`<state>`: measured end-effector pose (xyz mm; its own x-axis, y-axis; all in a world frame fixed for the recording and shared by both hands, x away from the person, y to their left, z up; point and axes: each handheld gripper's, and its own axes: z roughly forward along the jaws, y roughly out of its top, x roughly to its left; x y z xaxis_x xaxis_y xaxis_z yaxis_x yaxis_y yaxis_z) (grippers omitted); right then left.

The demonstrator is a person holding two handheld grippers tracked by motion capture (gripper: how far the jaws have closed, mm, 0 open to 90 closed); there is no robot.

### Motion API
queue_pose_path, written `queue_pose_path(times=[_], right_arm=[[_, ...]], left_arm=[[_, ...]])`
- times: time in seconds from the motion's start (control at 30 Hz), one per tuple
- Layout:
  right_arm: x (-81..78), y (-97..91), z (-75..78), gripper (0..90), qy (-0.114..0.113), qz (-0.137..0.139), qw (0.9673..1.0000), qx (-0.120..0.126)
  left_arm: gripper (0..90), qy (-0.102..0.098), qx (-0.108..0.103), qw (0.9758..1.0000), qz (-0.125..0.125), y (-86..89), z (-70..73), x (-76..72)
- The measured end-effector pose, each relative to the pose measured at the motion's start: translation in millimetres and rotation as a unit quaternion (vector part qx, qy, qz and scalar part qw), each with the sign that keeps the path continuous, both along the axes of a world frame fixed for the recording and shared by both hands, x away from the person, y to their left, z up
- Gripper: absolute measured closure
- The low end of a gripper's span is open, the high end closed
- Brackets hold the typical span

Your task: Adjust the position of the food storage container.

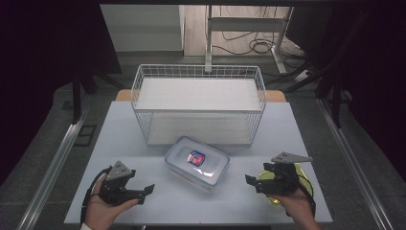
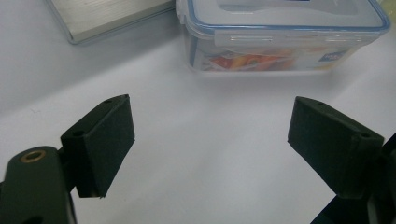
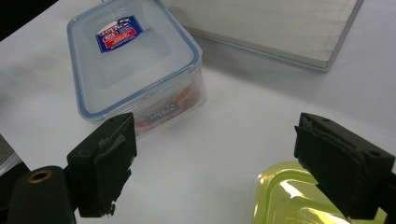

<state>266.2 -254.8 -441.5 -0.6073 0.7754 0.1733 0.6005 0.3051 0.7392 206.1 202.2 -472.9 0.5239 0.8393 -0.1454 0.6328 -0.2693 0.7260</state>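
Clear lidded food container (image 1: 197, 163) with blue seal rim and red-blue label sits on the white surface (image 1: 143, 143), lid on, skewed at an angle; use it as landmark. Wire basket (image 1: 198, 103), white, stands just behind the container, near edge almost touching the container's back corner; pale board inside the basket.

Left gripper (image 1: 143, 191) held in a hand (image 1: 103, 208), left of the container and nearer the person, well apart from it, fingers pointing toward the container. Fingers (image 2: 100, 144) spread wide, nothing between them, bare surface below. In the left gripper view the container (image 2: 280, 35) lies ahead of the fingers, side label showing, the basket's board corner (image 2: 107, 16) to its left.

Right gripper (image 1: 256, 182) held in the other hand (image 1: 299, 206), right of the container and nearer the person, apart from it. Its fingers (image 3: 105, 161) also wide apart, holding nothing. Yellow-green container (image 1: 299, 184) lies under the right gripper, right of the clear one, not touching it. In the right gripper view the clear container (image 3: 135, 60) is ahead and left, the yellow-green lid (image 3: 289, 200) just below between the fingers, whether touching cannot tell
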Motion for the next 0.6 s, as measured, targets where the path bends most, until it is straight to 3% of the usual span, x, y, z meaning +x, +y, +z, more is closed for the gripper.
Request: queue_pose_path(times=[0.6], right_arm=[[0.1, 1.8, 3.0, 14.7, 0.004, -0.004, 1.0000, 0.005]], left_arm=[[14.1, 0.006, -0.008, 0.9999, -0.008, 0.8, 1.5, -0.3]])
